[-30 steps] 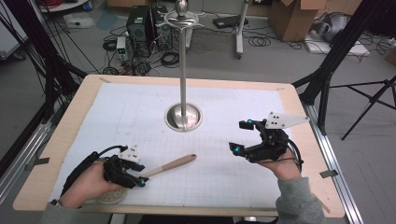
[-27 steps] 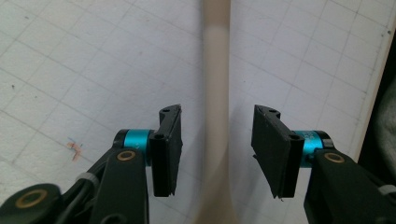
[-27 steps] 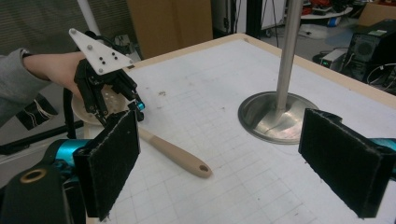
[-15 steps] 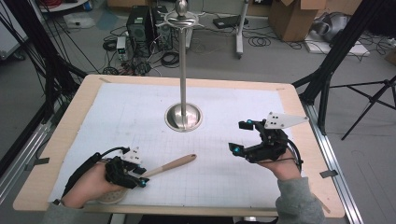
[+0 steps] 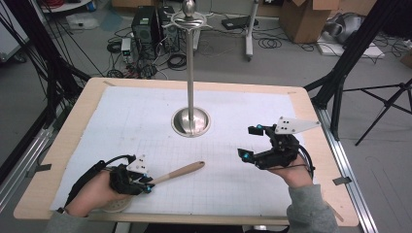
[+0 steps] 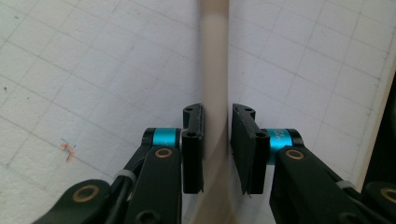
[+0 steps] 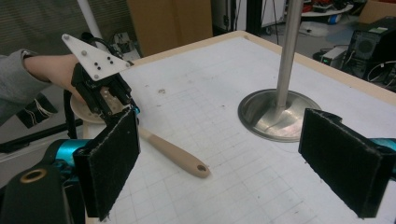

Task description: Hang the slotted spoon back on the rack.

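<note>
A utensil with a pale wooden handle [image 5: 177, 172] lies on the white grid mat near the front left. Its round white head [image 5: 112, 206] sits under the person's left hand. My left gripper [image 5: 145, 187] is shut on the handle [image 6: 215, 56], which runs straight up between the two black jaws in the left gripper view. Over the right side of the mat, my right gripper [image 5: 248, 142] is wide open and holds nothing. The right gripper view looks between its pads [image 7: 114, 163] at the handle [image 7: 173, 154] and the left gripper [image 7: 130, 111].
A tall metal stand with a round base [image 5: 191, 121] rises from the middle of the mat; its base [image 7: 275, 114] lies ahead of the right gripper. The wooden table edge [image 5: 311, 121] frames the mat. Cables, boxes and tripods crowd the floor beyond.
</note>
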The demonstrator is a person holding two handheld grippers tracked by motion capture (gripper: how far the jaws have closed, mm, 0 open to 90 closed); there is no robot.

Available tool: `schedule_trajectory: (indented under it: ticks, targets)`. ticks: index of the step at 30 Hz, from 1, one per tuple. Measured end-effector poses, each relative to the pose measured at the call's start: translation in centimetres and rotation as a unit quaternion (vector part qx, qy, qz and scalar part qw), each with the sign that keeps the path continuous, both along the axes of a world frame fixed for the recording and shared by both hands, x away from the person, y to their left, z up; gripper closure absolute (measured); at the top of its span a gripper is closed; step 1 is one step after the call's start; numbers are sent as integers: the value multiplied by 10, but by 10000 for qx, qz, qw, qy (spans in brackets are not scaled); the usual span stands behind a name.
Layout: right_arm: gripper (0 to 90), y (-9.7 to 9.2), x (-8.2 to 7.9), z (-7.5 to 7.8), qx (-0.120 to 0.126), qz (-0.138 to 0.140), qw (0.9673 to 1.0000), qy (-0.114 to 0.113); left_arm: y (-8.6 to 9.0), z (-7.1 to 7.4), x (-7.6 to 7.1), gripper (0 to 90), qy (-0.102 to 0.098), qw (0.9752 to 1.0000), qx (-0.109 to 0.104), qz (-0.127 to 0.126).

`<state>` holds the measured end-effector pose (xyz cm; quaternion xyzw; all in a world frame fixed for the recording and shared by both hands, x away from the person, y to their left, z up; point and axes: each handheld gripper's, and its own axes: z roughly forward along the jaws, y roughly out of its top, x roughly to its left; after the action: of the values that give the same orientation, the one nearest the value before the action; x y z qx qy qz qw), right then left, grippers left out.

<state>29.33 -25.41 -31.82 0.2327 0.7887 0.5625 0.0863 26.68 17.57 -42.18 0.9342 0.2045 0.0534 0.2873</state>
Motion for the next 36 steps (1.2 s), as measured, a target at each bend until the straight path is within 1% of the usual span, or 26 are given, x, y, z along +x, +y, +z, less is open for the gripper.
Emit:
schedule_trajectory:
  ticks: [3,6,7,9,10,14,15,18,19,22,24,26,27,28,30,32,33,35,36]
  targets:
    - [114,1,0,0,-17,10,10000,1,-1,0,-2,765,-53,10000,30,-52]
    - [114,1,1,-1,-18,16,10000,-5,-1,0,-4,772,-189,9997,57,-163]
    - [114,1,0,-1,-16,25,10000,11,-1,0,-4,773,-196,9997,45,-172]
    - [114,1,0,-1,-11,13,10000,4,0,0,-3,774,-180,9997,24,-174]
    - [114,1,0,-1,-8,16,10000,5,0,0,-2,775,-139,9997,28,-177]
    - [114,0,0,-1,-3,5,10000,10,1,1,-2,775,-90,9999,-19,-94]
    - [114,0,1,-1,15,1,10000,-11,2,1,-1,775,-35,9999,-33,-105]
    - [114,-1,1,-1,43,-25,10000,10,6,1,1,776,92,9998,-154,-43]
    - [114,-1,1,-1,35,-28,10000,13,7,1,2,775,87,9998,-179,-25]
    - [114,-1,1,-1,32,-36,10000,9,12,2,4,776,158,9996,-240,60]
    - [114,0,1,-1,13,-24,10000,21,16,3,6,776,113,9995,-302,56]
    - [114,0,1,-2,-9,-16,10000,16,17,6,6,776,133,9992,-377,94]
    - [114,0,2,-2,-14,-20,10000,15,17,7,6,776,82,9994,-346,62]
    - [114,1,1,-3,-21,-30,10000,50,16,9,5,776,60,9992,-377,77]
    - [114,1,3,-4,-40,-24,10000,41,15,11,5,776,24,9990,-445,97]
    - [114,1,3,-4,-46,-19,10000,55,15,14,5,776,67,9980,-595,192]
    - [114,1,2,-5,-56,-27,10000,62,16,16,5,776,53,9977,-646,201]
    - [114,1,2,-5,-26,-16,10000,66,19,19,6,776,21,9973,-682,270]
    - [114,1,2,-5,-21,-16,10000,60,21,20,6,776,16,9965,-740,382]
